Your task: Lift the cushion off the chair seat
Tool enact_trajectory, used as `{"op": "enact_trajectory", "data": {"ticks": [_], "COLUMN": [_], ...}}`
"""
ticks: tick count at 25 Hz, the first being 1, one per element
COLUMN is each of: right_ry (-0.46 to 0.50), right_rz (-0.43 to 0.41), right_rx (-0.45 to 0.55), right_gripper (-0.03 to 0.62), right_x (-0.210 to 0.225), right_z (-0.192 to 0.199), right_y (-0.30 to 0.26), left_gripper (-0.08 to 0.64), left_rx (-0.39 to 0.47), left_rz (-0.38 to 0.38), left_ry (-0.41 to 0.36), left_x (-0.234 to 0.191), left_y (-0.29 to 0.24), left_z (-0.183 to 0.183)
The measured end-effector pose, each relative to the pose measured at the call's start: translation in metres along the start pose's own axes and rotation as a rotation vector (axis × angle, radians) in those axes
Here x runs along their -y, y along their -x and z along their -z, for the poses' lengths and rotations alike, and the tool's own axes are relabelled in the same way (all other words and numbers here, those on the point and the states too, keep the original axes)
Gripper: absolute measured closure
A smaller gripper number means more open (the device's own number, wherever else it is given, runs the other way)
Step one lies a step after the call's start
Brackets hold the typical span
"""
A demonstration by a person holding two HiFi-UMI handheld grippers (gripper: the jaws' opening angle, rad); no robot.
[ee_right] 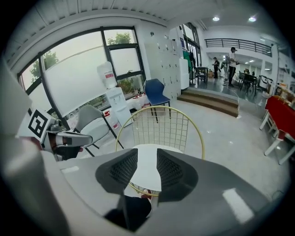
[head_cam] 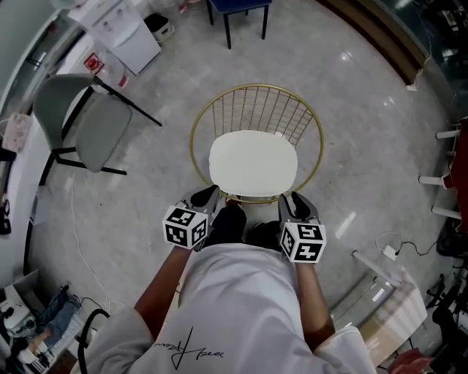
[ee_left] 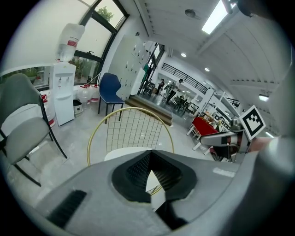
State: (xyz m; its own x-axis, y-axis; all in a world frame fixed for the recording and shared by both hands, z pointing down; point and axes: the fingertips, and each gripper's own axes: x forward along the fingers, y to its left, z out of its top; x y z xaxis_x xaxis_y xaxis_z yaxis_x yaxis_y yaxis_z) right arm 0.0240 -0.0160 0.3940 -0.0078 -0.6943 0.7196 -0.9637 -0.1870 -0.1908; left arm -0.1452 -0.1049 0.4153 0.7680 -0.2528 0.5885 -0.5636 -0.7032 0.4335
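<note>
A white round cushion [head_cam: 253, 162] lies on the seat of a gold wire chair [head_cam: 256, 88], right in front of me. My left gripper [head_cam: 207, 196] hovers at the seat's near left edge, its jaws shut with nothing between them. At the near right edge my right gripper [head_cam: 292, 201] stands open, a narrow gap between its pads. In the left gripper view the shut left gripper [ee_left: 150, 161] points at the cushion [ee_left: 120, 152] and the chair's wire back [ee_left: 133, 129]. The right gripper view shows the cushion [ee_right: 152, 148] past the parted right gripper [ee_right: 146, 168], apart from it.
A grey chair [head_cam: 88, 124] stands at the left, with a water dispenser [head_cam: 124, 33] behind it and a blue chair [head_cam: 238, 7] at the back. Red chairs [head_cam: 457, 168] and a cable [head_cam: 398, 248] are at the right. My black shoes [head_cam: 234, 223] are under the seat's front.
</note>
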Motion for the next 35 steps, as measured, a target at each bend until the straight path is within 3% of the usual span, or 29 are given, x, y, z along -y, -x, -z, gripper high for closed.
{"op": "enact_trajectory", "data": {"ticks": [6, 11, 20, 27, 32, 35], "right_ry": [-0.025, -0.043, -0.083, -0.098, -0.105, -0.109], "right_rz": [0.009, -0.008, -0.02, -0.019, -0.014, -0.012], "right_rx": [-0.024, -0.037, -0.06, -0.052, -0.069, -0.077], "right_gripper": [0.46, 0.457, 0.456, 0.454, 0.454, 0.451], "right_x": [0.003, 0.014, 0.03, 0.046, 0.056, 0.062], "right_z": [0.006, 0.011, 0.018, 0.018, 0.025, 0.03], "right_y": [-0.02, -0.033, -0.055, -0.075, -0.089, -0.103], "left_gripper": [0.561, 0.561, 0.561, 0.561, 0.56, 0.56], "left_rx": [-0.055, -0.052, -0.104, -0.14, -0.159, -0.163], "left_rz": [-0.005, 0.0, -0.047, -0.084, -0.091, -0.088], "left_ry": [0.002, 0.037, 0.082, 0.067, -0.021, -0.011], "left_x": [-0.024, -0.033, -0.039, -0.048, -0.053, -0.061], "left_y": [-0.014, -0.025, -0.044, -0.064, -0.077, -0.09], "left_z": [0.009, 0.013, 0.037, 0.045, 0.044, 0.045]}}
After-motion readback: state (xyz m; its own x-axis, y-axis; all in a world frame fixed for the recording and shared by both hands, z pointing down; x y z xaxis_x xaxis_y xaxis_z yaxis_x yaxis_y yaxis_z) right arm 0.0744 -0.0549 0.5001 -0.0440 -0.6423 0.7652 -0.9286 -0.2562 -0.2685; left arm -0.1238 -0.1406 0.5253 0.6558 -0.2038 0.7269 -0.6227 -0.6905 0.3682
